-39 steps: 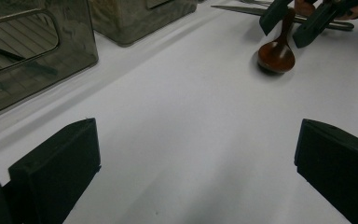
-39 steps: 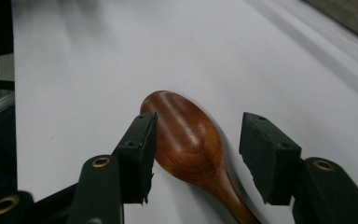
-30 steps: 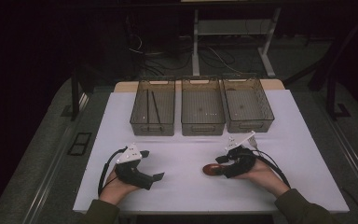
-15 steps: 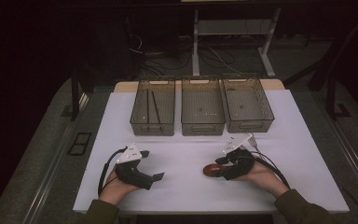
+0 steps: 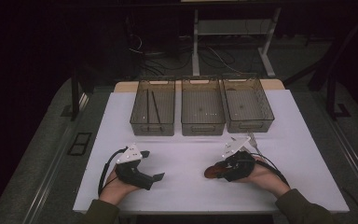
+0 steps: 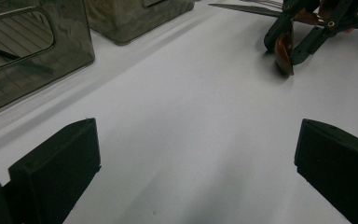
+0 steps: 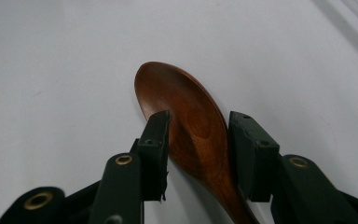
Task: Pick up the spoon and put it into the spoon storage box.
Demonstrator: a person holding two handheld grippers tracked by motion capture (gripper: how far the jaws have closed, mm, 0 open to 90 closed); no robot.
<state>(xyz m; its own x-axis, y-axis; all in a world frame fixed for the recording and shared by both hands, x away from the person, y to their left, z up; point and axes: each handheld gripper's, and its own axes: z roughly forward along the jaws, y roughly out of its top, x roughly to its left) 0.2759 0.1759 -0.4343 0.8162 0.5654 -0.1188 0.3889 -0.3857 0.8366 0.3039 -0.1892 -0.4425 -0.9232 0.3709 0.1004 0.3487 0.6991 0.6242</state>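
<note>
In the right gripper view, the right gripper (image 7: 198,140) stands low in the frame with its two black jaws on either side of a brown wooden spoon (image 7: 186,121). The jaws are close to the spoon but I cannot tell if they already press it; a thin gap seems to remain on the right side. The long axis of the spoon runs from the lower right of the frame, where the handle is cut off between the jaws, up to the bowl near the centre, so the jaws cross it where the bowl narrows to the neck. In my judgement the coming move turns on this: the jaws need only to close across the neck. In the high view the spoon (image 5: 211,171) lies on the white table (image 5: 186,140) in the lower right part, its bowl pointing left from the right gripper (image 5: 223,169), and the handle is hidden under the hand. The left gripper (image 5: 158,177) rests at the lower left, well apart from the spoon, its jaws wide apart and holding nothing. Farther up stand three clear bins (image 5: 202,105) in a row; the left one holds thin dark sticks, hard to make out.
</note>
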